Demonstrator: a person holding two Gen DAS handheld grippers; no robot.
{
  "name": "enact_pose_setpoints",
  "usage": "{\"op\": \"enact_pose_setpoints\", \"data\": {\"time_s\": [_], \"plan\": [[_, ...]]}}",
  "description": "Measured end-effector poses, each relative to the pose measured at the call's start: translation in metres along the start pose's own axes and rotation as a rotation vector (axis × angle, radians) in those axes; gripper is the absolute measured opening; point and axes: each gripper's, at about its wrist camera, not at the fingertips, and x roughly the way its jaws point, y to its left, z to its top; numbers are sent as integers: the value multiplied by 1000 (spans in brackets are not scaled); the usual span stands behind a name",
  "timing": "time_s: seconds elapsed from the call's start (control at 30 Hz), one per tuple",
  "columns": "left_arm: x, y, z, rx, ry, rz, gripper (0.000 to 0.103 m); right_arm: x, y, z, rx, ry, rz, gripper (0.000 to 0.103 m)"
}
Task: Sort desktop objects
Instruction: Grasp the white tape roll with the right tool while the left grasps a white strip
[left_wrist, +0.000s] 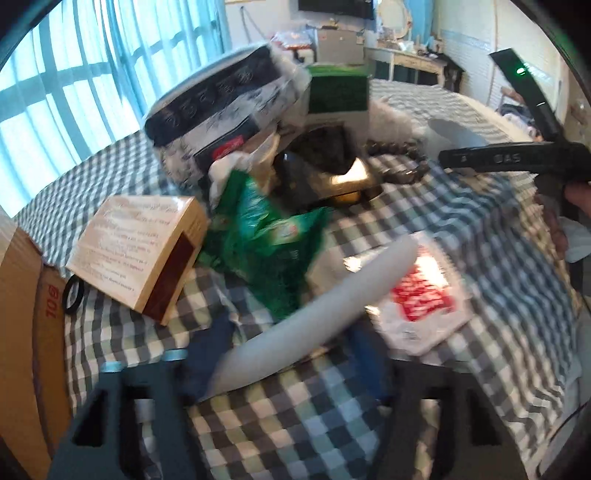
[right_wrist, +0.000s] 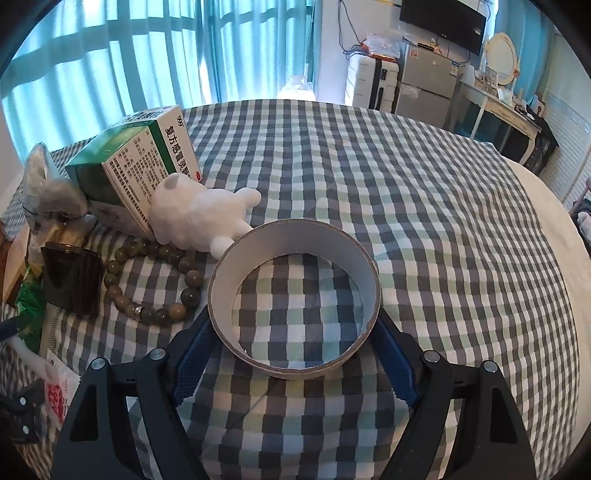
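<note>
In the right wrist view my right gripper (right_wrist: 293, 354) is shut on a roll of tape (right_wrist: 295, 266), its blue pads (right_wrist: 194, 350) pressed on both sides of the ring, just above the checked cloth (right_wrist: 406, 184). In the left wrist view my left gripper (left_wrist: 280, 365) holds a whitish tube (left_wrist: 314, 310) that lies slanted between its blue pads (left_wrist: 207, 350); the view is blurred. Beyond it lie a green snack bag (left_wrist: 266, 240), a tan box (left_wrist: 140, 251) and a white sachet with red print (left_wrist: 421, 299).
A bead bracelet (right_wrist: 155, 280), a dark cup (right_wrist: 70, 277), a white plush toy (right_wrist: 195, 214) and a green-and-white medicine box (right_wrist: 140, 158) lie left of the tape. A cardboard box (left_wrist: 22, 332) stands at the left edge. Stacked boxes (left_wrist: 229, 99) sit behind the snack bag.
</note>
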Motion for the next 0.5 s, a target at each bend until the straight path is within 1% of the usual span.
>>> {"op": "enact_pose_setpoints", "data": {"time_s": [0.03, 0.07, 0.1, 0.17, 0.23, 0.27, 0.33, 0.37, 0.47, 0.5], "plan": [[1, 4, 3, 1, -7, -2, 34, -2, 0, -2, 10, 6, 7, 81], [-1, 4, 3, -1, -12, -10, 26, -1, -1, 0, 24, 17, 19, 81], [-3, 5, 4, -7, -13, -13, 26, 0, -4, 1, 45, 24, 40, 81], [-8, 7, 5, -9, -20, -13, 17, -11, -11, -1, 97, 30, 81, 81], [-17, 5, 7, -4, -40, -2, 16, -19, -12, -2, 96, 27, 88, 81], [-24, 4, 9, 0, -60, 6, 12, -24, -11, -5, 82, 26, 77, 81], [-36, 5, 13, -15, -82, -9, 8, -32, -9, -8, 76, 24, 75, 81], [-40, 7, 16, -29, -87, -25, 8, -37, -10, -9, 82, 16, 81, 81], [-54, 16, 22, -132, -93, -66, 8, -58, -9, -10, 103, -19, 98, 81], [-61, 21, 24, -187, -97, -83, 8, -64, -10, -9, 106, -31, 102, 81]]}}
